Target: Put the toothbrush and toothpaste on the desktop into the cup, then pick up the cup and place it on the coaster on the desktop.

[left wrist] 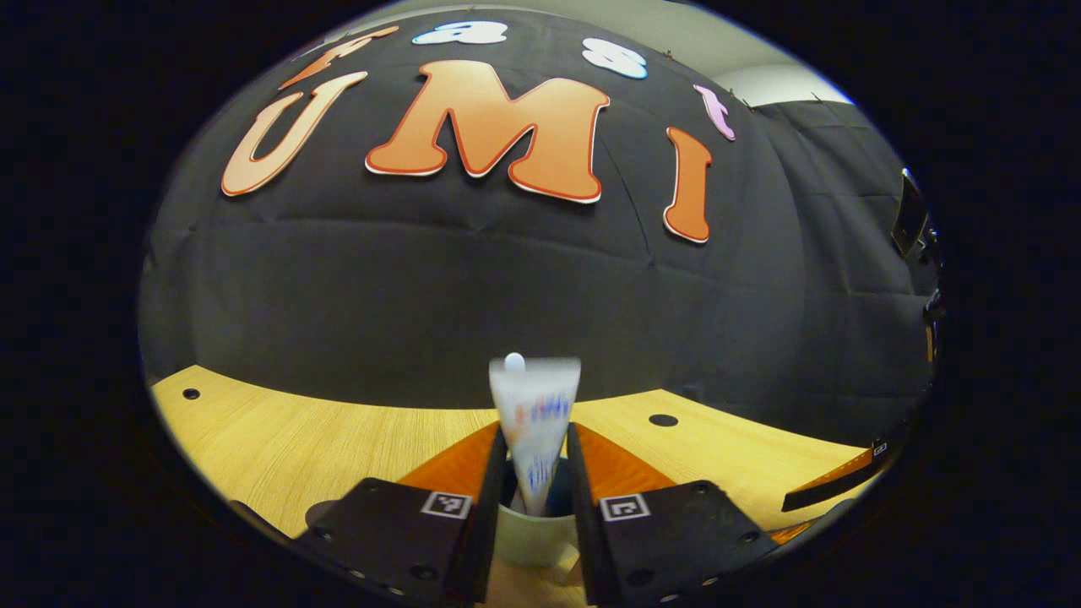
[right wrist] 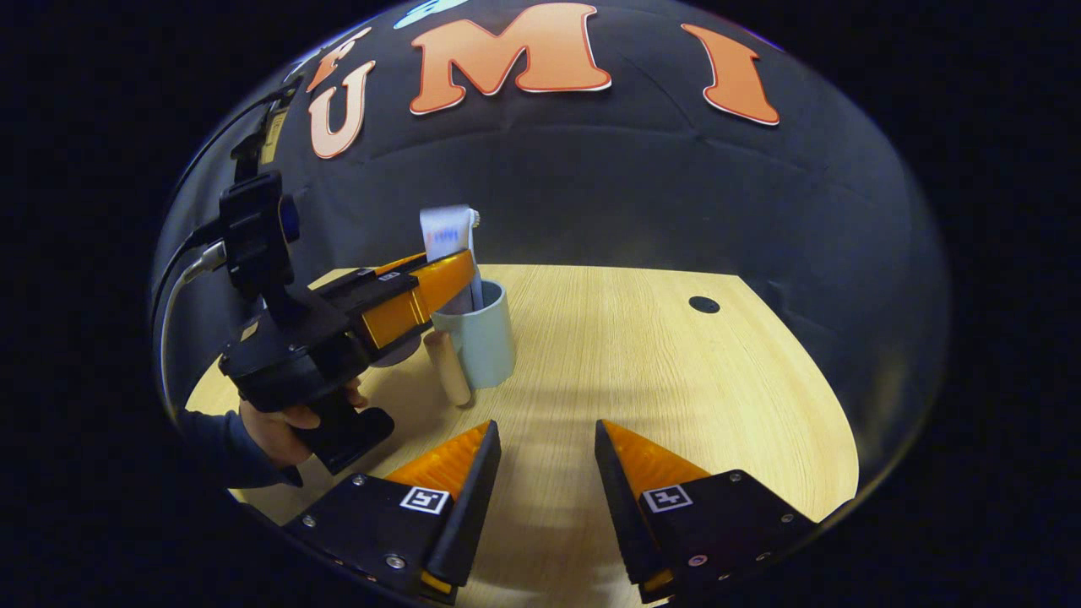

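My left gripper is shut on a white toothpaste tube, which stands upright with its lower end inside the pale green cup directly below. A white toothbrush head peeks out behind the tube. In the right gripper view, the cup stands on the wooden desktop, with the toothbrush and toothpaste sticking out of it. The left gripper, held by a hand, reaches over the rim. My right gripper is open and empty, a short way in front of the cup.
A short wooden cylinder stands against the cup's near side. A dark round patch lies on the desk under the left gripper; I cannot tell what it is. A cable hole marks the desk's far right.
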The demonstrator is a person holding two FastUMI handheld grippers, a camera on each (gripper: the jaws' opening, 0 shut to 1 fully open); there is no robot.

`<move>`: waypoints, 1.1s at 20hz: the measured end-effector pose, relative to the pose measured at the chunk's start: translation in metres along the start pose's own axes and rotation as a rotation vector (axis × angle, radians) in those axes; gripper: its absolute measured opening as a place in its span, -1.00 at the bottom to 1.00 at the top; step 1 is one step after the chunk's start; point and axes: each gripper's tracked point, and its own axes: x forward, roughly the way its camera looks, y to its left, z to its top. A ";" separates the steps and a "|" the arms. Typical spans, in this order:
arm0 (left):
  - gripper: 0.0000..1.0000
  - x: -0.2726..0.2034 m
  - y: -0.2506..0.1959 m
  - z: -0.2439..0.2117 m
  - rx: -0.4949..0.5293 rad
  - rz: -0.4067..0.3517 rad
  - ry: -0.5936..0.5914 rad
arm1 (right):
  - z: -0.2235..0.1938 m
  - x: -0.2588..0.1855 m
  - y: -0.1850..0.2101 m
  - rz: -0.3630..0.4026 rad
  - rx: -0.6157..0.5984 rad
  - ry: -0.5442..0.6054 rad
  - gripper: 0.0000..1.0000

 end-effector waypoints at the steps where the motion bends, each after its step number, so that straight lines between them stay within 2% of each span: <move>1: -0.14 -0.003 0.001 0.005 -0.001 -0.003 -0.009 | 0.000 -0.001 -0.002 -0.003 0.000 -0.002 0.37; 4: 0.60 -0.007 -0.003 0.016 0.004 -0.019 -0.025 | 0.002 0.001 -0.006 -0.013 0.007 -0.004 0.37; 6: 0.80 -0.013 -0.005 0.028 0.021 -0.032 -0.036 | 0.005 -0.002 -0.010 -0.021 0.000 -0.009 0.37; 10: 0.92 -0.025 -0.003 0.056 0.016 -0.024 -0.039 | 0.010 -0.009 -0.009 -0.019 -0.014 -0.006 0.37; 13: 0.92 -0.041 0.002 0.084 0.018 -0.009 -0.033 | 0.022 -0.015 0.000 -0.002 -0.025 -0.014 0.37; 17: 0.92 -0.070 0.010 0.116 0.047 -0.011 -0.014 | 0.037 -0.013 0.023 0.050 -0.017 -0.005 0.37; 22: 0.92 -0.114 0.032 0.137 0.067 0.015 0.052 | 0.070 -0.009 0.052 0.101 -0.019 -0.036 0.37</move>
